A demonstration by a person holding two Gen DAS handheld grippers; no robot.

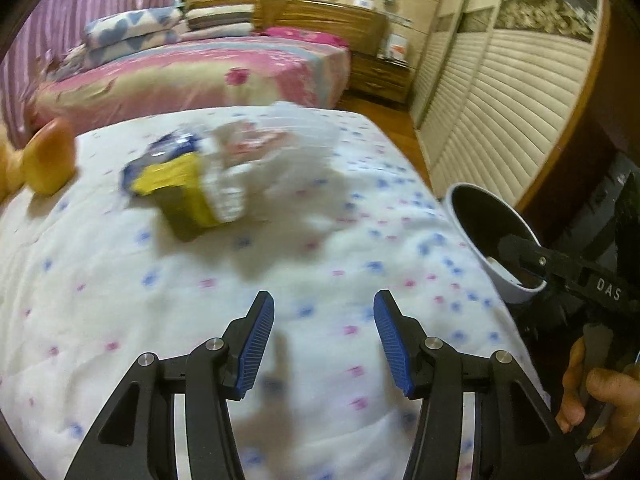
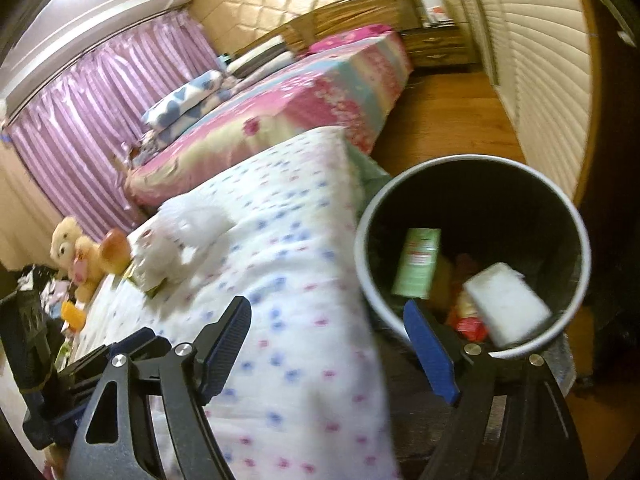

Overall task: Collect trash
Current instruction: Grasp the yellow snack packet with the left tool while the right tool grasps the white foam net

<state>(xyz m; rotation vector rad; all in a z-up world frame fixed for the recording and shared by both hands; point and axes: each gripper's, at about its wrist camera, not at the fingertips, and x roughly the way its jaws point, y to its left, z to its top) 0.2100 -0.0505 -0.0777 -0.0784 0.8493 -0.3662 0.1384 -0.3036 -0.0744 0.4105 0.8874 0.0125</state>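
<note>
A white quilt [image 1: 192, 312] dotted with blue and pink covered the near bed, and a yellow plush toy [image 2: 78, 256] sat at its far edge. Beyond stood a pink floral bed [image 1: 208, 72] (folded blankets stacked on it), purple curtains [image 2: 92, 112] and a wooden nightstand [image 1: 382, 76].

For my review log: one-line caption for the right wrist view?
Open right gripper poised at the trash bin beside the bed, a white packet at its rim.
</note>
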